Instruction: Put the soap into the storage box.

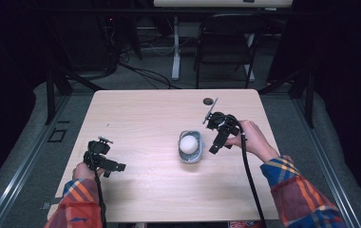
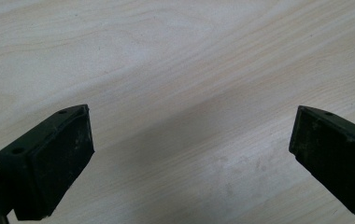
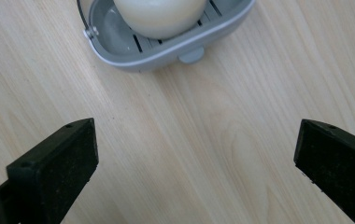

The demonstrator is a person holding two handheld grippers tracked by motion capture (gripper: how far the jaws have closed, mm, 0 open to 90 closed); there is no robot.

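- The right gripper (image 3: pixel 196 168) has its jaws spread wide, with nothing but bare wood between them; its black pads (image 3: pixel 68 161) touch nothing.
- Just beyond those jaws, in the right gripper view, sits a grey slotted basket (image 3: pixel 166 53) with a thin wire handle, resting flat on the table (image 3: pixel 203 140).
- A smooth white ball (image 3: pixel 159 16) lies inside the basket, resting on its slotted floor.
- From the high view, the right gripper (image 1: pixel 219 137) hangs just to the right of the basket (image 1: pixel 190 147), apart from it, held by the person's right hand (image 1: pixel 252 137) in a plaid sleeve.
- The ball (image 1: pixel 189 143) fills most of the basket, which stands a little right of the tabletop's middle.
- The left gripper (image 2: pixel 192 154) also has its jaws wide apart over bare wood, gripping nothing.
- In the high view the left gripper (image 1: pixel 109 164) sits near the table's left front, well apart from the basket, in the left hand (image 1: pixel 81 171).
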